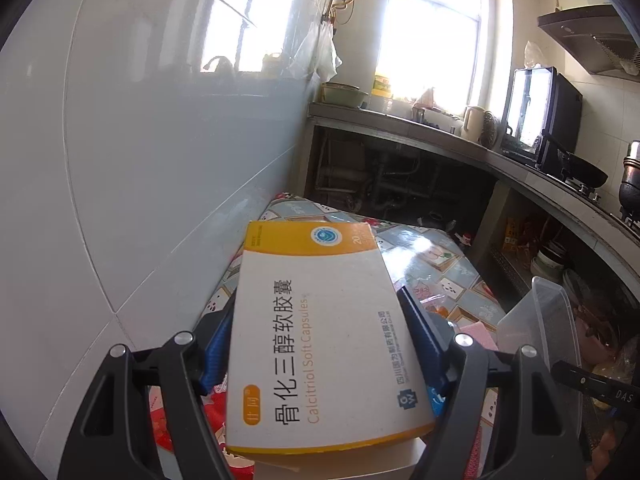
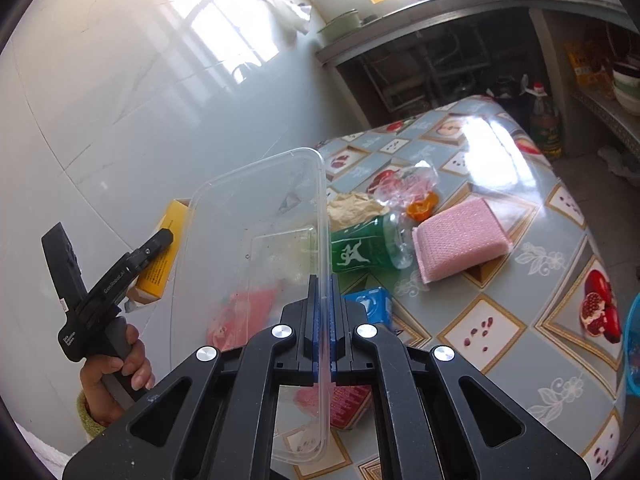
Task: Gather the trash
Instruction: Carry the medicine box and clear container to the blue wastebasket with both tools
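Observation:
My left gripper (image 1: 316,308) is shut on a white and yellow medicine box (image 1: 320,340), its blue pads pressing on the two long sides, and holds it above the table. The same box (image 2: 168,248) shows at the left of the right wrist view, with a hand (image 2: 120,364) on the handle below it. My right gripper (image 2: 324,284) is shut on the rim of a clear plastic container (image 2: 256,220), which stands on edge in the air. On the table lie a crushed green bottle (image 2: 364,248), a pink sponge (image 2: 460,236), orange peel (image 2: 422,204) and a blue packet (image 2: 372,304).
The table (image 2: 500,320) has a fruit-patterned cloth and stands against a tiled wall (image 2: 100,120). Crumpled paper (image 2: 352,206) and a clear wrapper (image 2: 408,180) lie by the bottle. A blue basket (image 2: 632,352) is at the right edge. An oil bottle (image 2: 544,116) stands on the floor beyond.

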Demonstrator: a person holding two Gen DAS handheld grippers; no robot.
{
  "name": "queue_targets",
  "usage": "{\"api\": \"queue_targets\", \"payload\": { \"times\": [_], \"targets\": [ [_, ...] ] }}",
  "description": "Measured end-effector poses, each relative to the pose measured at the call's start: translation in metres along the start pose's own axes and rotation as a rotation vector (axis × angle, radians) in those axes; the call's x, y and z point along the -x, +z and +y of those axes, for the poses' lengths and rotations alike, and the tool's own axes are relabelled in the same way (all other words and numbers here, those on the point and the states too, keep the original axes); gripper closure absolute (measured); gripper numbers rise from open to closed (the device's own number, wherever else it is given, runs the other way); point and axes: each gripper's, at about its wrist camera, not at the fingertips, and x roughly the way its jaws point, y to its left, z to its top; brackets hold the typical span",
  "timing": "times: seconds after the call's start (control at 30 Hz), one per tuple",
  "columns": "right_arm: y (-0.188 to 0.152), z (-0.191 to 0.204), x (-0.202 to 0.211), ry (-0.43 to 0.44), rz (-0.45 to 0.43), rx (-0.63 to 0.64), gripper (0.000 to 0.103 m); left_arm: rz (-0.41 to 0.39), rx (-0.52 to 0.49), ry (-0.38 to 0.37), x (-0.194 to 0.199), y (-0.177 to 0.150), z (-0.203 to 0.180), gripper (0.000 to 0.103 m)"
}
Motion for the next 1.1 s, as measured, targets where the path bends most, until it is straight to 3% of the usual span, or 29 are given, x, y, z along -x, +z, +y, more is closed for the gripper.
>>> {"api": "queue_targets", "payload": {
  "times": [0.53, 0.8, 1.1],
  "targets": [
    [-0.007, -0.041, 0.084, -0.086, -0.166, -0.108, 0.100, -0.014, -0.086, -0.233, 0.025, 0.000, -0.090, 0.030],
    [-0.018, -0.078, 0.125, -0.148, -0.237, -0.183, 0.100, 0.011, -0.163, -0.389, 0.030, -0.004, -0.169, 0.030],
    [-0.039, -0.135, 0.182, -0.261, -0.323, -0.305, 0.100, 0.124, -0.262, -0.583, 0.017, -0.023, -0.271, 0.030]
  ]
}}
